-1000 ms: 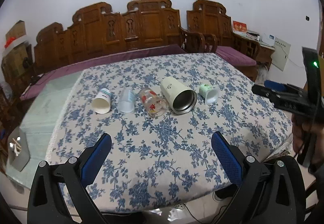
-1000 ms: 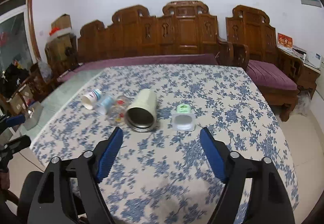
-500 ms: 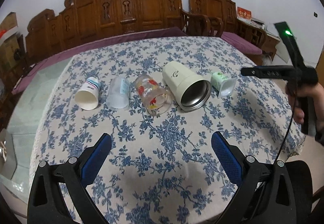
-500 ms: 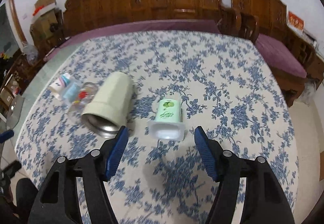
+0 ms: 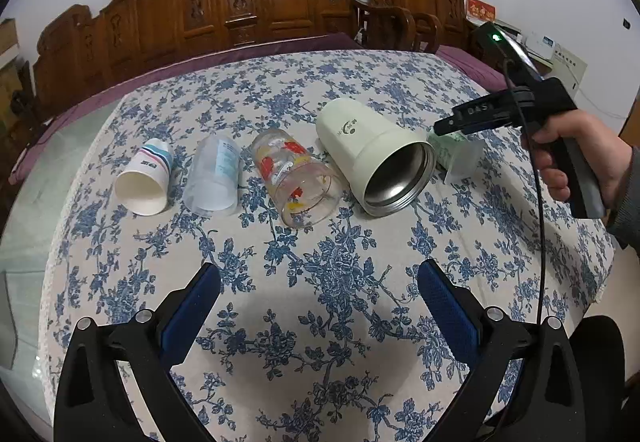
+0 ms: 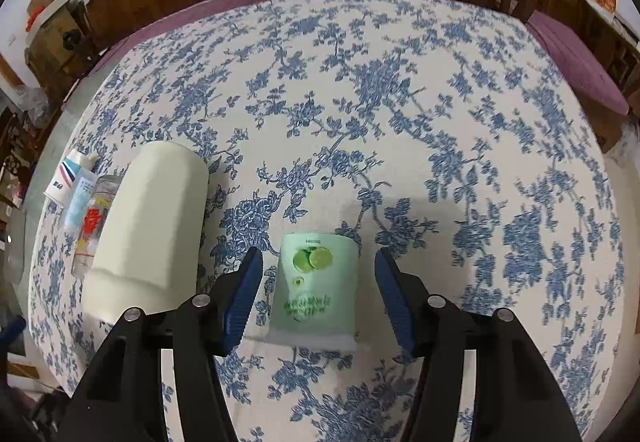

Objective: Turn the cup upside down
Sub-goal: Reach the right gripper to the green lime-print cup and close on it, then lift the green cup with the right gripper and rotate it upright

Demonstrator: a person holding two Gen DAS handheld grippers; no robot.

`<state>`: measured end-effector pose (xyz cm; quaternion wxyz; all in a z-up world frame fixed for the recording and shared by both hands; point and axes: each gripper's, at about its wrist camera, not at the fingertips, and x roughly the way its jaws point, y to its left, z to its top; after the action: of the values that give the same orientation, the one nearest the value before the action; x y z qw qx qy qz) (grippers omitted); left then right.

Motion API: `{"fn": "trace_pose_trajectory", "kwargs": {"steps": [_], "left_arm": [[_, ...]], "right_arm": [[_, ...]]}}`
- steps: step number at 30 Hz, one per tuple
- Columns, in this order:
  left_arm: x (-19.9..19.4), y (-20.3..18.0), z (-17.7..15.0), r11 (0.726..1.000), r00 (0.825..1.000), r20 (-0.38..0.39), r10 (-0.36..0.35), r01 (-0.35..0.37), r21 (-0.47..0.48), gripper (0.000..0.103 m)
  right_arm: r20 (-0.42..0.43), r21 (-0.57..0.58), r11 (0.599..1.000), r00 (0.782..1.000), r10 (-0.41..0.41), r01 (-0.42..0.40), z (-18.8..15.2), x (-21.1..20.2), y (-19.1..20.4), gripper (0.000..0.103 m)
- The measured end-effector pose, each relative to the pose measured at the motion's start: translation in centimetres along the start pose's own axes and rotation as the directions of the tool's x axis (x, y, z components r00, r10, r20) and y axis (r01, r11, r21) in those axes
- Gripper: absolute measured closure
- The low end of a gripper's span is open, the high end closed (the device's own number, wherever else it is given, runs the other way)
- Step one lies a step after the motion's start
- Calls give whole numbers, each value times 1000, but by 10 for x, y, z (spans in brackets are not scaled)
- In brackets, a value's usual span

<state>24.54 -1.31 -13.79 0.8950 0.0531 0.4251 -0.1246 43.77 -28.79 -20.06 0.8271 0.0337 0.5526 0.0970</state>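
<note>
Several cups lie on their sides in a row on the flowered tablecloth [image 5: 320, 282]. From left: a paper cup [image 5: 146, 178], a clear plastic cup [image 5: 214, 176], a painted glass [image 5: 298, 178], a cream metal-lined tumbler [image 5: 376, 158] and a small green lime-print cup [image 6: 316, 282], also in the left wrist view [image 5: 456, 156]. My right gripper [image 6: 318, 290] is open, its fingers on either side of the green cup, not touching. It shows from the side in the left wrist view [image 5: 444, 128]. My left gripper [image 5: 318, 306] is open and empty, above the cloth short of the row.
The tumbler [image 6: 148, 226] lies close to the left of my right gripper. Carved wooden benches [image 5: 240, 2] with purple cushions stand behind the table. The table's right edge [image 5: 600, 282] drops off near the hand holding the right gripper.
Both grippers have moved forward and down toward the cups. The right gripper has come over the green cup, so that the cup now lies between its open fingers.
</note>
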Motion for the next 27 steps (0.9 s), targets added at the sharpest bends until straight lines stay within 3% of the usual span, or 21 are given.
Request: {"fn": "trace_pose_trajectory", "kwargs": {"steps": [6, 8, 9, 15, 27], "left_arm": [[-2, 3, -1, 1000, 1000, 0, -2, 2, -6, 8], [-4, 2, -2, 1000, 1000, 0, -2, 2, -5, 8], [-6, 2, -2, 1000, 1000, 0, 1, -1, -5, 8], [-23, 2, -9, 1000, 1000, 8, 7, -7, -17, 8], [-69, 7, -33, 998, 998, 46, 43, -41, -45, 8]], "right_arm": [[-64, -11, 1000, 998, -21, 21, -2, 13, 6, 43], [-88, -5, 999, 996, -33, 33, -4, 16, 5, 53], [-95, 0, 999, 995, -32, 32, -5, 17, 4, 53], [-75, -1, 1000, 997, -7, 7, -19, -6, 5, 53], [-32, -112, 987, 994, 108, -111, -112, -66, 70, 53]]}}
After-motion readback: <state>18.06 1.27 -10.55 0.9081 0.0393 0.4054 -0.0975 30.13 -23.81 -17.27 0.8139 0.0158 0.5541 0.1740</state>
